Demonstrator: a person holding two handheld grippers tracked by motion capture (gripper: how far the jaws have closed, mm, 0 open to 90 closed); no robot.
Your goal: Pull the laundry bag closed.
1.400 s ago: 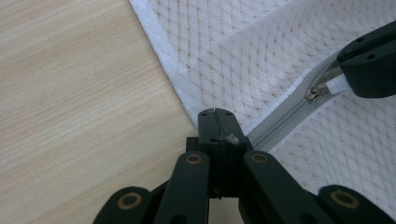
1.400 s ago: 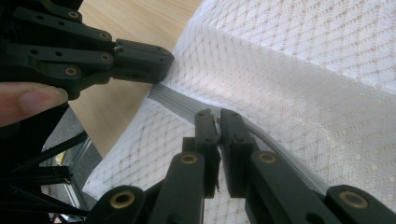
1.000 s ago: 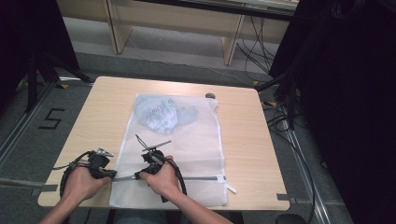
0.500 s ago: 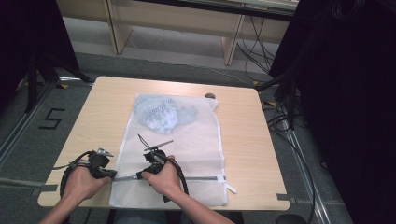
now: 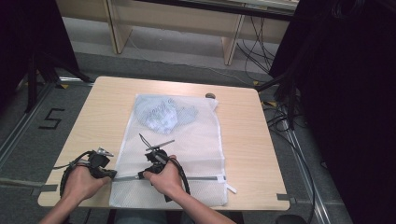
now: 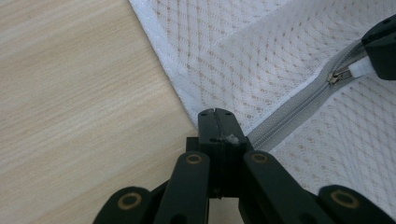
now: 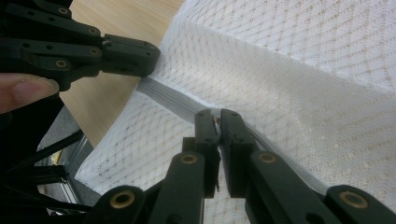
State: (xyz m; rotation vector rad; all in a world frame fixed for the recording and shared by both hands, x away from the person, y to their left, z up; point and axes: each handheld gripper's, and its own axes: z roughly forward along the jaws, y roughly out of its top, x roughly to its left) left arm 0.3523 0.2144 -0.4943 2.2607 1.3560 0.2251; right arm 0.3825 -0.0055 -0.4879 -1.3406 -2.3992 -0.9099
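High view: hands (image 5: 84, 182) low over mesh bag (image 5: 187, 140)

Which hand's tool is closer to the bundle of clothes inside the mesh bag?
Right. The right tool grips the zipper below the clothes; the left tool sits at the bag's left edge.

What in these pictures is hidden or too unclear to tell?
- The clothing inside the mesh laundry bag: high view, blurred by mesh; what kind of garment, unclear.
- The zipper pull: left gripper view, its end covered by the right gripper.
- The bag's edge under the left gripper: covered by its shut jaws.
- The small dark object at the table's far edge: too small to identify.
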